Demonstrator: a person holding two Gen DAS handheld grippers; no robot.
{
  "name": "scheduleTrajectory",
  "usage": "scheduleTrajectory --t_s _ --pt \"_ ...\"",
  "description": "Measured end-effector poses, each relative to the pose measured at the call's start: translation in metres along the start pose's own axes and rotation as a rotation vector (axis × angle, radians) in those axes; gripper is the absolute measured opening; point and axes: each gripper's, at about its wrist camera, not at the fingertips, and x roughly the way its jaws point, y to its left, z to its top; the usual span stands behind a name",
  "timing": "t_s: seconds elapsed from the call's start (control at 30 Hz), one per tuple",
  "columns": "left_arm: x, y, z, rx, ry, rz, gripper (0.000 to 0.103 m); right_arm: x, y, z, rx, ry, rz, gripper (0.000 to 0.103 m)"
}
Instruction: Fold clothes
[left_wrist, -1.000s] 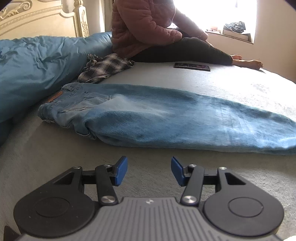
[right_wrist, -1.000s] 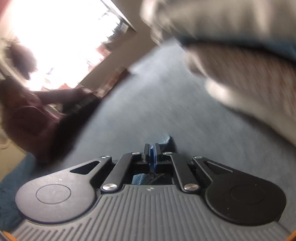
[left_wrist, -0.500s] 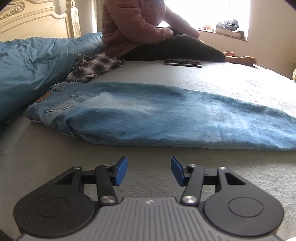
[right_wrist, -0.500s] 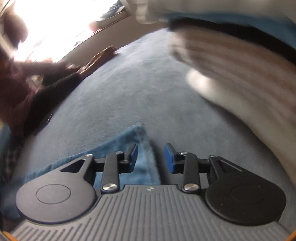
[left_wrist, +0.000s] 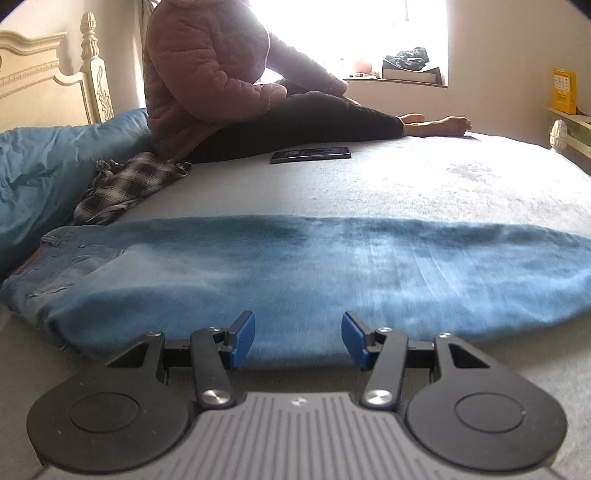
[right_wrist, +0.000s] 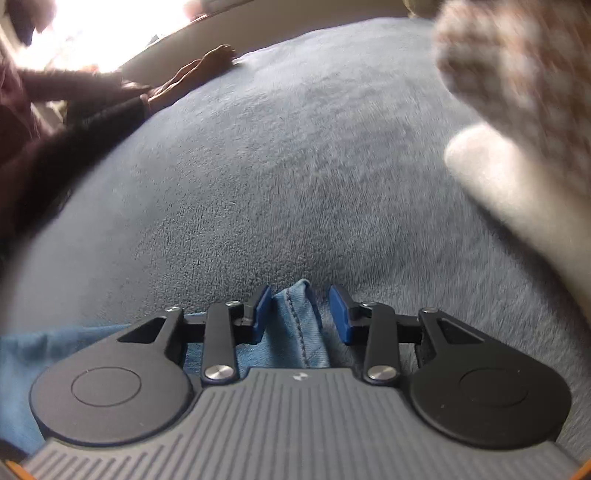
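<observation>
Jeans (left_wrist: 314, 273), one pair, lie lengthwise across our bed (left_wrist: 424, 184). Our left claw (left_wrist: 298, 339) gapes wide and empty at their near edge; our right claw (right_wrist: 301, 314) stands open astride one hem, not pinching. One phone (left_wrist: 310, 154), one plaid garment (left_wrist: 125, 184) beyond.
</observation>
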Motion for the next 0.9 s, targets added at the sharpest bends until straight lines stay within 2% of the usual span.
scheduleTrajectory --t_s 0.1,0.2,0.27,0.33,0.43,0.6,0.8,0.9 --pt "0.004 0.002 0.006 0.003 -0.024 -0.001 0.054 -0.024 0.021 0.004 -0.078 -0.058 -0.035 0.036" --pt "0.01 0.006 0.009 0.015 -0.034 0.007 0.054 -0.058 0.06 -0.01 -0.229 -0.109 0.015 0.036" --pt "0.017 0.008 0.009 0.031 -0.016 0.034 0.054 -0.072 0.092 -0.032 -0.376 -0.072 0.116 0.035" --pt "0.028 0.009 0.008 0.049 0.037 0.061 0.054 -0.076 0.117 -0.055 -0.501 -0.018 0.184 0.034" --pt "0.04 0.015 0.004 0.049 0.077 0.069 0.054 -0.058 0.138 -0.087 -0.634 0.107 0.165 0.034" --pt "0.037 0.025 0.006 0.058 0.06 0.04 0.054 -0.055 0.159 -0.102 -0.73 0.129 0.144 0.035" --pt "0.029 0.039 0.005 0.039 0.053 0.043 0.054 -0.053 0.184 -0.121 -0.845 0.156 0.118 0.035" --pt "0.017 0.048 0.005 0.03 0.034 0.036 0.054 -0.063 0.201 -0.118 -0.852 0.131 0.113 0.036"
